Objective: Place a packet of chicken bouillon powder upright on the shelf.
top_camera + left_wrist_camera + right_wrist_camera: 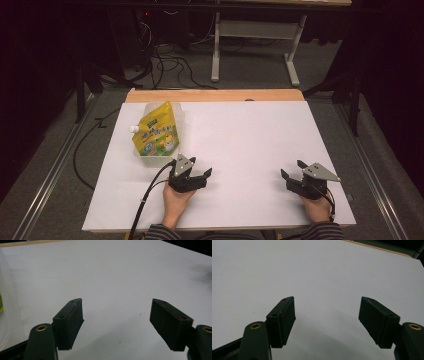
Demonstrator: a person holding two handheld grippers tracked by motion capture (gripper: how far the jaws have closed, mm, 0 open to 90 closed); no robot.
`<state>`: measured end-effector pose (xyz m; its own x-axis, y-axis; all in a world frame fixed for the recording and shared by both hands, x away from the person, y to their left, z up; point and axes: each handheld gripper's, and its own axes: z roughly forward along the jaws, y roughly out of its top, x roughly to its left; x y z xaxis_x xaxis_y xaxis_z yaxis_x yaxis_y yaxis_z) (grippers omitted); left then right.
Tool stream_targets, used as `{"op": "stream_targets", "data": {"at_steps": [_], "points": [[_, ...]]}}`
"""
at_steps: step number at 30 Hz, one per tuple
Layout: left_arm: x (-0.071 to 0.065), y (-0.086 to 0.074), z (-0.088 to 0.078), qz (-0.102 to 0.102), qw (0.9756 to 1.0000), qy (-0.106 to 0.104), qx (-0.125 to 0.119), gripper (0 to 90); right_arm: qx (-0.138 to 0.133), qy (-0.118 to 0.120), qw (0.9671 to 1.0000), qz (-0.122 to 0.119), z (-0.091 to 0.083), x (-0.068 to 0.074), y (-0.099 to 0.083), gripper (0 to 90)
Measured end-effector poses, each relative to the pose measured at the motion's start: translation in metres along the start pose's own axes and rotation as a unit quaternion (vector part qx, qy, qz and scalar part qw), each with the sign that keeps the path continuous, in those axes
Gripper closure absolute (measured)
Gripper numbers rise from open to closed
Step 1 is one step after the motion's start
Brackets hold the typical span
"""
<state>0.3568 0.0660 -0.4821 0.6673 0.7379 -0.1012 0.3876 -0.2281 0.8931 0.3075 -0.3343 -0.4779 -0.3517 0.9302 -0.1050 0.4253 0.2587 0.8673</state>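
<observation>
Table (250, 150): flat, matte white surface, rectangular, with a strip of pale wood exposed along the far edge. Faint specks on the white in both gripper views; otherwise smooth.

Pouch (156, 133): yellow, glossy, flexible stand-up type with printed green and white graphics and a small white screw cap (133, 129) at its left shoulder. It lies tilted inside a clear plastic container (150, 160), a thin-walled, translucent, roughly rectangular tub with rounded corners. Both sit near the far left corner of the surface, closer to the left edge. In the left gripper view the container's curved, cloudy wall (6, 302) shows at the left margin with a sliver of yellow behind it.

Left gripper (200, 172): black body, grey three-cornered plate on top, black cable trailing toward the near edge. Held by the person's hand at the near-left part of the surface, just beside the container's near corner, not touching it. Jaws stand wide apart with nothing between them; the pads (71, 322) are blocky, dark, matte rubber-like slabs with small screw holes, brass-coloured bushings at the arms.

Right gripper (292, 170): same build, near the near right corner, well apart from the pouch. Jaws likewise spread wide, bare white surface between the pads (283, 320). Striped sleeves show at the near edge.
</observation>
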Motion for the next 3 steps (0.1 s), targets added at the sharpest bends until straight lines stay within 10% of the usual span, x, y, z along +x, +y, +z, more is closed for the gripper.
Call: {"op": "stream_targets", "data": {"at_steps": [3], "points": [[-0.0007,-0.0001,0.0,0.003,1.0,0.0,-0.001,29.1,0.001,-0.001,1.0,0.003,-0.0003,0.0,-0.0001,29.9]]}}
